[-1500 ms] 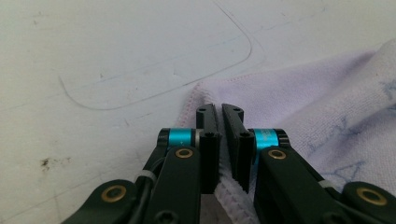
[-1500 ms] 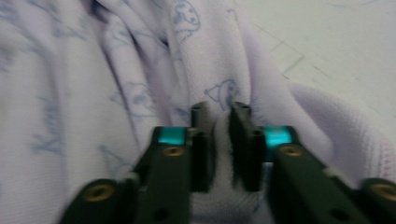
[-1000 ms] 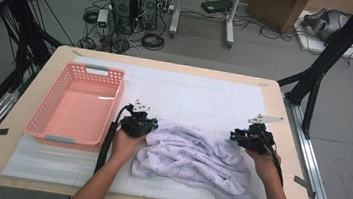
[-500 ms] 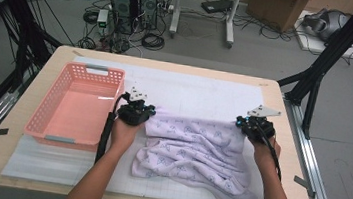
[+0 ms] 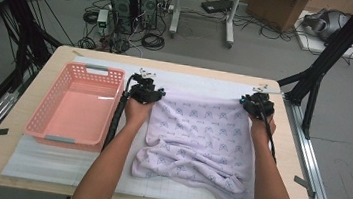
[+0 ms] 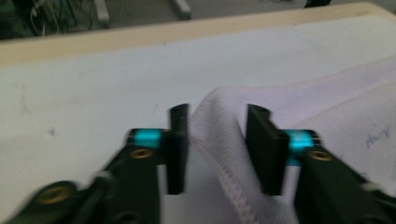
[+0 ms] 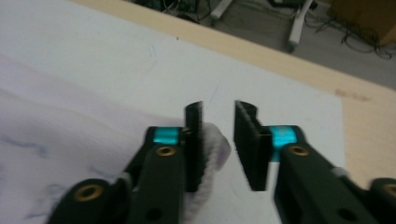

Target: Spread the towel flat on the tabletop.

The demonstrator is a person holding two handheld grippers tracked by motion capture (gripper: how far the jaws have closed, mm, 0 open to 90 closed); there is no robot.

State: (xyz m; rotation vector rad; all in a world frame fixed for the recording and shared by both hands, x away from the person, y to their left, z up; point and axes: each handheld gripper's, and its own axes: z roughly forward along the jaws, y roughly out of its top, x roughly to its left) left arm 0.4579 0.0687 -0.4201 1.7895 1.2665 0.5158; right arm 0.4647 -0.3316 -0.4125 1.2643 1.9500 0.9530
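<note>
While the cloth (image 5: 200,140) lies spread on the white mat (image 5: 56,164), right of the basket (image 5: 75,105), its far edge is pulled straight and its near part is rumpled. Left claw (image 5: 151,92) at the far corner nearest the basket: jaws just opened, spread, hem loose between them. Right claw (image 5: 257,104) at the far corner away from the basket: jaws just opened, corner against one pad, unpinched. Mat lies on the desk (image 5: 284,192).

Pale lilac patterned cloth (image 5: 200,137) — far edge pulled flat, near edge rumpled, overhanging the table
</note>
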